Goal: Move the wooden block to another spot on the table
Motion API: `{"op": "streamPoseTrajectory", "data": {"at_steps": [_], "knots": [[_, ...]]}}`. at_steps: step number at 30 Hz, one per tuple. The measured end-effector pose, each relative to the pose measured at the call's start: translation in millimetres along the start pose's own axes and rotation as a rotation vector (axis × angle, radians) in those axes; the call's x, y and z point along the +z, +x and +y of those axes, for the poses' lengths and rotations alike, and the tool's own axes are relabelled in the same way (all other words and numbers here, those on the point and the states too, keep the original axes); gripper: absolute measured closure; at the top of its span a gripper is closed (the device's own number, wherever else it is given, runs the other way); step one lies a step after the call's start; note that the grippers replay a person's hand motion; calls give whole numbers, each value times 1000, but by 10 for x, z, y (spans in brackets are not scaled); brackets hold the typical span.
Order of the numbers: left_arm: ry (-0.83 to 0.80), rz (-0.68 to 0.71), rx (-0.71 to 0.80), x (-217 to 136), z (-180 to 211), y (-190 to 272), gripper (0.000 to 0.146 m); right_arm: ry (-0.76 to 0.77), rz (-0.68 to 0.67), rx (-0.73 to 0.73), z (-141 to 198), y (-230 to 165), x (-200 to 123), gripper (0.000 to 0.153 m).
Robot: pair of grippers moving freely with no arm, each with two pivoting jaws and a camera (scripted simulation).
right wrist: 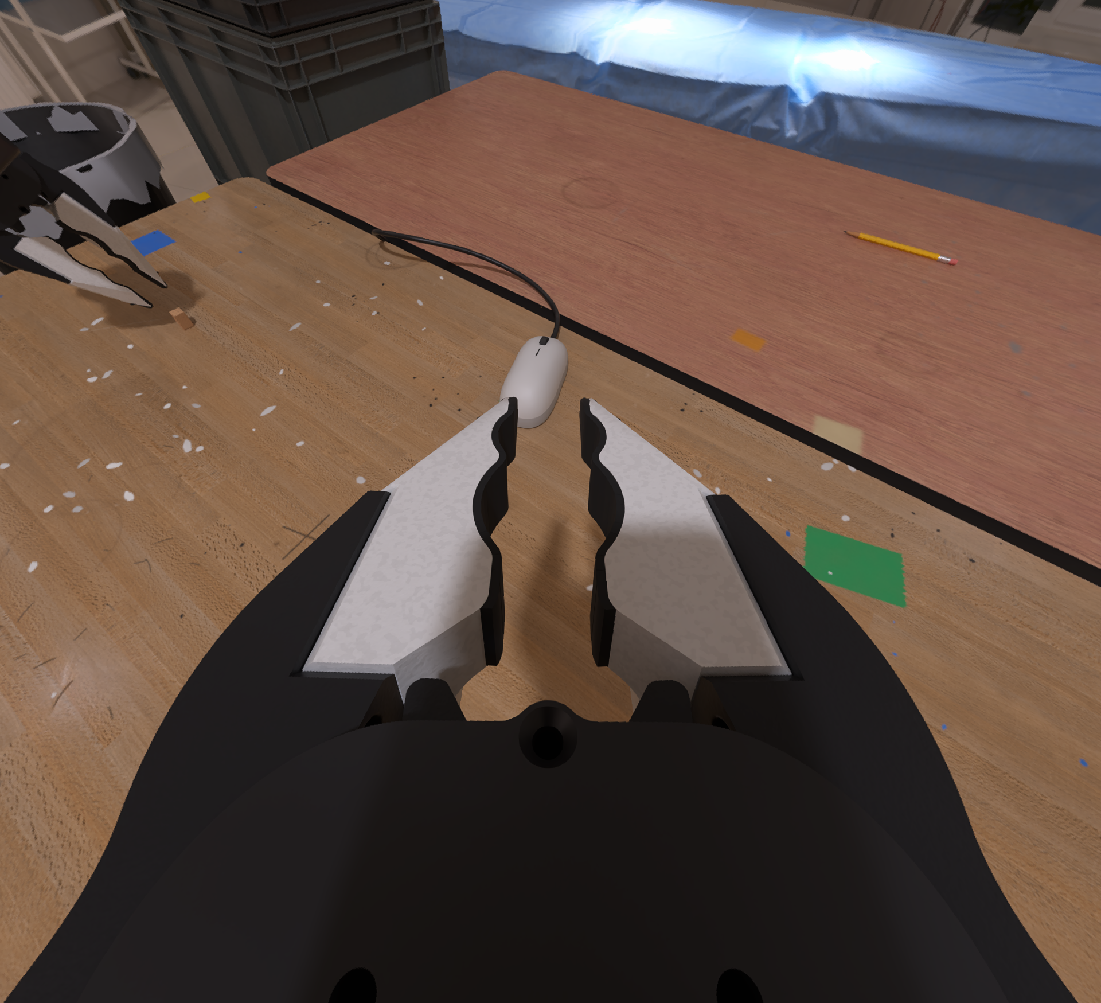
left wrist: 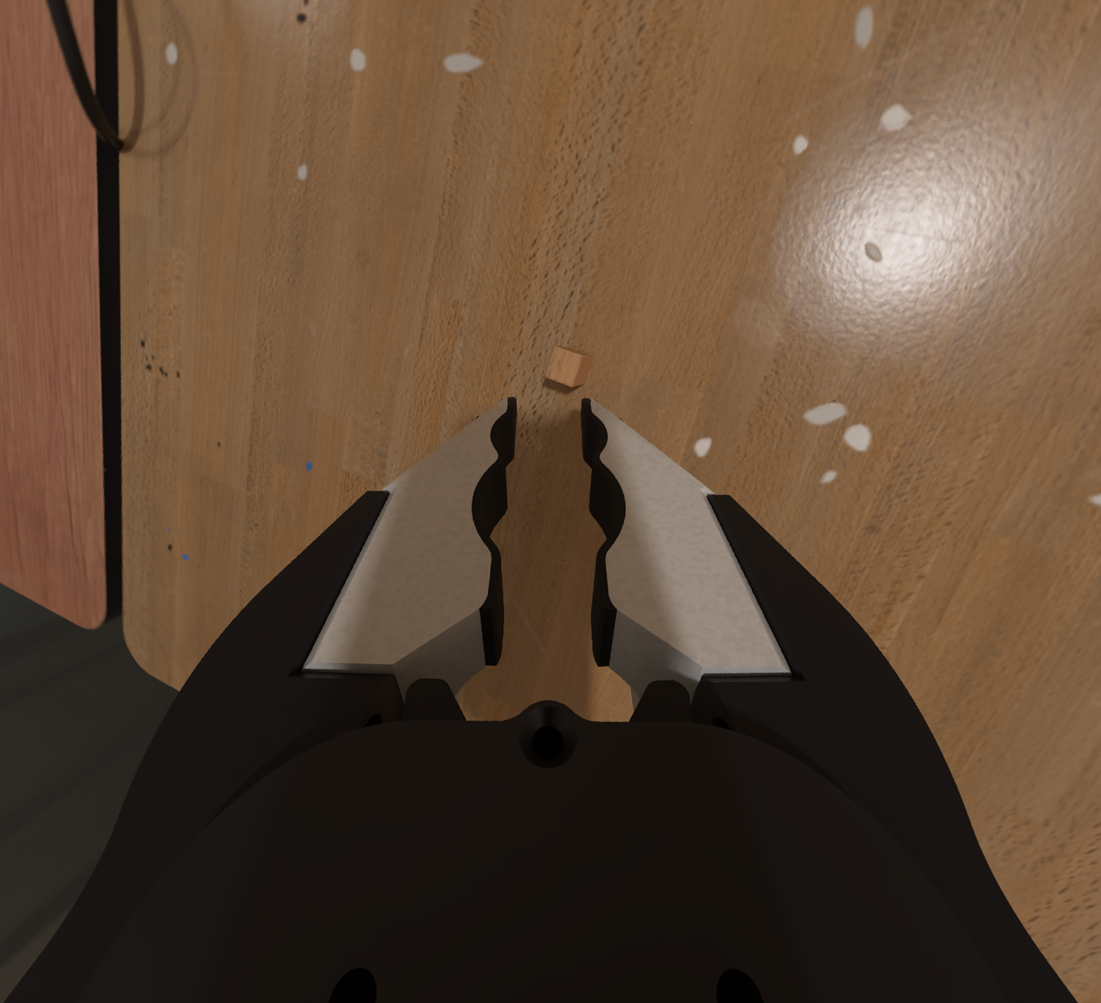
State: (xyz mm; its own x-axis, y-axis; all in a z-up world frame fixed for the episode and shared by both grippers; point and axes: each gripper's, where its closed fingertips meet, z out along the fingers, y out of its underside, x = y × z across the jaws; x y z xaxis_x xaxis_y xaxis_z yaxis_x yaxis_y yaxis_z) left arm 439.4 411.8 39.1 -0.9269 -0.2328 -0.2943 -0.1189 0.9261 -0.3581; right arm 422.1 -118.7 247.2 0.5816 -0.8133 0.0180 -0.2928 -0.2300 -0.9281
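Left gripper [left wrist: 548,402] fingers apart, empty, just short of wooden block [left wrist: 567,367]; block sits off-centre, closing may knock it aside.

Left gripper [right wrist: 156,292]: body cut off by the left edge of the right wrist view.
Mouse [right wrist: 534,381]: near end hidden behind a fingertip of the right gripper [right wrist: 548,408].
Cable [left wrist: 65,33]: cut off at the top edge of the left wrist view.
Wooden block [right wrist: 183,318]: too small for its faces to be told.
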Motion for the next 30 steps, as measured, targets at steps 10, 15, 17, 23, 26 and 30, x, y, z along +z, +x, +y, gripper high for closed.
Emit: {"op": "streamPoseTrajectory", "data": {"at_steps": [10,15,17,23,26,30], "knots": [[-69,101,134,145,92,13,122,-20,-68,-13,60,-93,39,133],[-66,124,183,195,67,19,121,-56,-52,17,124,-65,71,134],[-57,137,189,201,58,20,121,-69,-47,20,156,-54,81,134],[-45,170,207,233,23,-8,122,-94,-47,21,212,-43,91,134],[-40,187,218,246,-4,-6,122,-111,-48,21,242,-44,108,135],[-39,218,212,252,-6,7,124,-138,-49,13,287,-52,137,135]]}}
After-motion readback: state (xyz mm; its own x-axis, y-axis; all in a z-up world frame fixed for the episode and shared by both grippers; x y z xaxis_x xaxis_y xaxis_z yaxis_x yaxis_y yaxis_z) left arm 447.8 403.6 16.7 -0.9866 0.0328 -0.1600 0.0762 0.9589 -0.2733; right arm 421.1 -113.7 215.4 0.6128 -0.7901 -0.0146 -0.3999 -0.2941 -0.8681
